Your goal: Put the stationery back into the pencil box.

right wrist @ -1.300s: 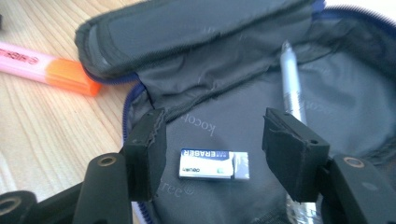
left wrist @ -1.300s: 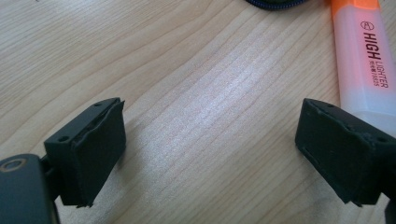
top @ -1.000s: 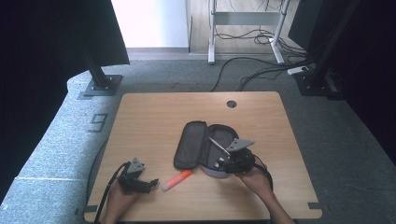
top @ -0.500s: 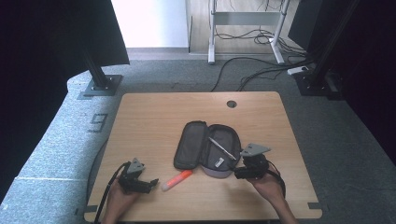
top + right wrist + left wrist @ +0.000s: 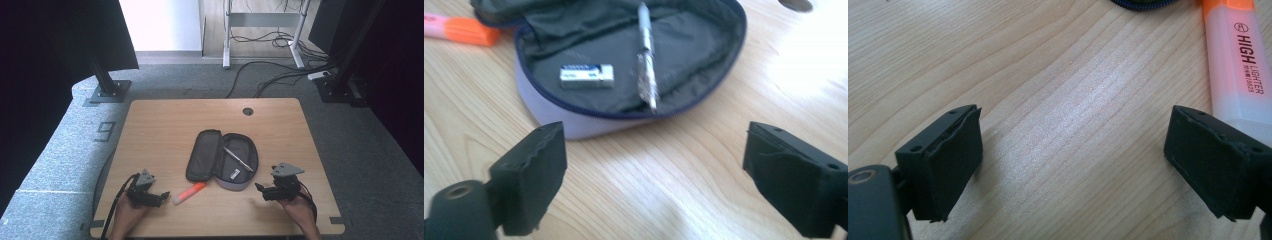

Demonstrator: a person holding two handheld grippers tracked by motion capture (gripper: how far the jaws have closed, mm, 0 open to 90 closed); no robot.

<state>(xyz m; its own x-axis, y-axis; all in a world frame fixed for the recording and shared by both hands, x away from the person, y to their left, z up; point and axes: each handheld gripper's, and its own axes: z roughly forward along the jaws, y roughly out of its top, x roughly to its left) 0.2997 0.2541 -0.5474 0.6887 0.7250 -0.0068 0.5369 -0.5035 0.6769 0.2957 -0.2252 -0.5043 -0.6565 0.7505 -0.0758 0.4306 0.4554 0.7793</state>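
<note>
High view shows the open pencil case [image 5: 222, 161] mid-worktop [image 5: 150, 130], holding a pen [image 5: 238, 159] and eraser [image 5: 234, 174]. Left tool [image 5: 162, 196] gapes wide beside the orange highlighter [image 5: 189, 193]; right tool [image 5: 258, 189] gapes wide, empty, near the case.

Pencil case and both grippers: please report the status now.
Left gripper open, empty, beside the orange highlighter. Right gripper open, empty, near the pencil case. Case lies open, pen and eraser inside. Nothing in the way.

Light wooden table [image 5: 150, 125] sits on grey carpet [image 5: 65, 165]; behind it, black stand bases [image 5: 106, 91], loose cables [image 5: 270, 75] and a white desk frame [image 5: 227, 35].
</note>
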